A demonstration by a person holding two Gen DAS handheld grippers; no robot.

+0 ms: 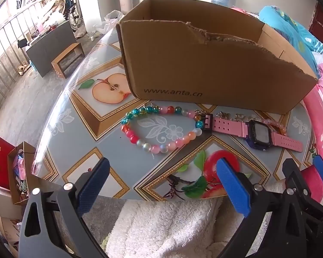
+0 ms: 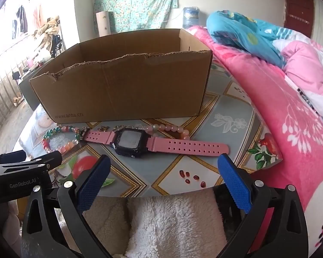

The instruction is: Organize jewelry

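Note:
A multicoloured bead bracelet [image 1: 159,126] lies on the patterned table in front of an open cardboard box [image 1: 204,68]. To its right lies a pink-strapped digital watch [image 1: 258,133], with a pink bead bracelet [image 1: 277,124] and small metal charms [image 1: 226,115] behind it. My left gripper [image 1: 161,185] is open and empty near the table's front edge, short of the bead bracelet. In the right wrist view the watch [image 2: 152,143], the multicoloured bracelet [image 2: 58,138], the pink bracelet [image 2: 174,129] and the box [image 2: 122,86] show. My right gripper [image 2: 163,182] is open and empty, short of the watch.
A glass-topped table [image 2: 232,111] with fruit prints carries everything. A bed with pink and blue quilts [image 2: 290,86] borders the table's right side. A white fleece [image 2: 161,225] lies under both grippers. A low stool [image 1: 69,59] and paper bags [image 1: 17,172] stand on the floor at left.

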